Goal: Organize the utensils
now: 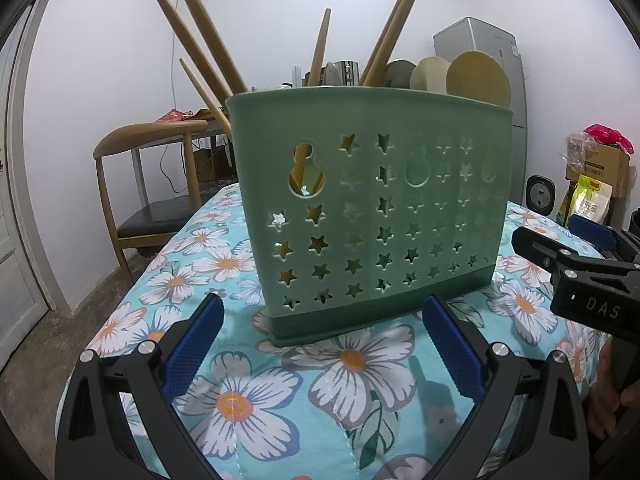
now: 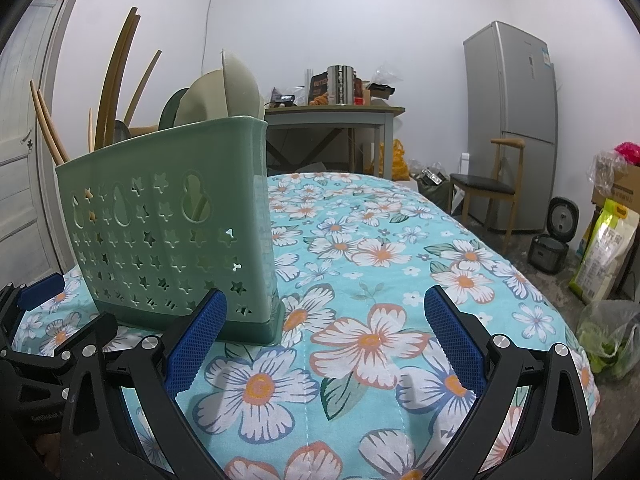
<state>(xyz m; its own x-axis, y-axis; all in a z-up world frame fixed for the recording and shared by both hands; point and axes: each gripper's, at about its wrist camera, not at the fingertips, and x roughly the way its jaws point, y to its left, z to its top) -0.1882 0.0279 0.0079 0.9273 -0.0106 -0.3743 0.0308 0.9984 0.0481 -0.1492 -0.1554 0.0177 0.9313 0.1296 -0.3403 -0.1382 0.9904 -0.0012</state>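
Both my left tongs (image 1: 322, 344) and right tongs (image 2: 325, 338) gape wide, empty. Green plastic utensil caddy (image 1: 372, 216) stands just ahead of the left: light, stiff, top-heavy with wooden utensils (image 1: 200, 40); I'd grip its rim.

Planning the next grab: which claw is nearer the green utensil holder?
Left, slightly. The left claw faces the green utensil holder head-on, open; the right claw sits open off its end corner.

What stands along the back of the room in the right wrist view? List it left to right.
Door → green holder with chopsticks → side table → chair → fridge → boxes and bags.
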